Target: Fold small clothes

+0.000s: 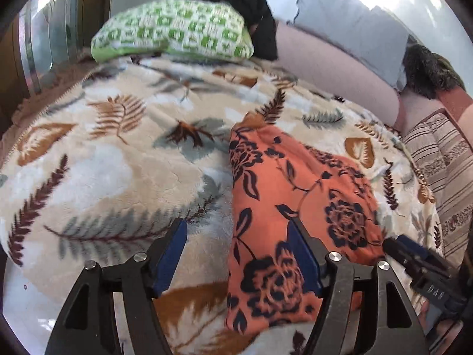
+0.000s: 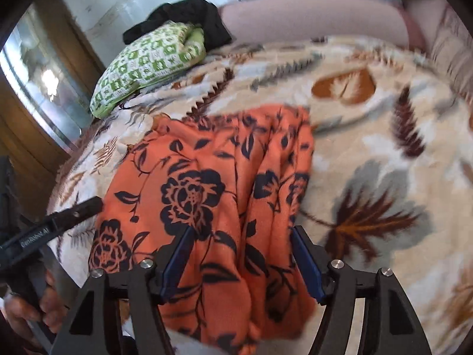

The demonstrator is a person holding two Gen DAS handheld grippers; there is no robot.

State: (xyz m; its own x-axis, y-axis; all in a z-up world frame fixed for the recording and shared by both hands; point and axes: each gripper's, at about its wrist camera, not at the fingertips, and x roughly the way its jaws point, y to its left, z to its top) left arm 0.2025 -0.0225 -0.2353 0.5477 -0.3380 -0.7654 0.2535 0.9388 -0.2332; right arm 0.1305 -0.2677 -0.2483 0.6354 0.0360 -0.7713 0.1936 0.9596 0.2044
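Observation:
An orange garment with dark floral print (image 1: pixel 292 195) lies folded into a long strip on a leaf-patterned blanket (image 1: pixel 112 159). My left gripper (image 1: pixel 236 233) hovers over its left edge, open, with only the right finger above the cloth and nothing pinched. The right gripper (image 1: pixel 414 254) shows at the lower right of that view. In the right wrist view the same garment (image 2: pixel 212 183) spreads below my right gripper (image 2: pixel 241 239), which stands open above the cloth's near end, pads apart from it. The left gripper (image 2: pixel 59 222) enters from the left there, with a hand (image 2: pixel 29 304) on its handle.
A green-and-white pillow (image 1: pixel 174 29) with a black cloth (image 1: pixel 236 3) behind it lies at the blanket's far end. A pink bolster (image 1: pixel 325 65), a pale blue cushion (image 1: pixel 354 20) and striped bedding (image 1: pixel 437 159) border the right side. A wooden frame (image 1: pixel 38 44) stands at the left.

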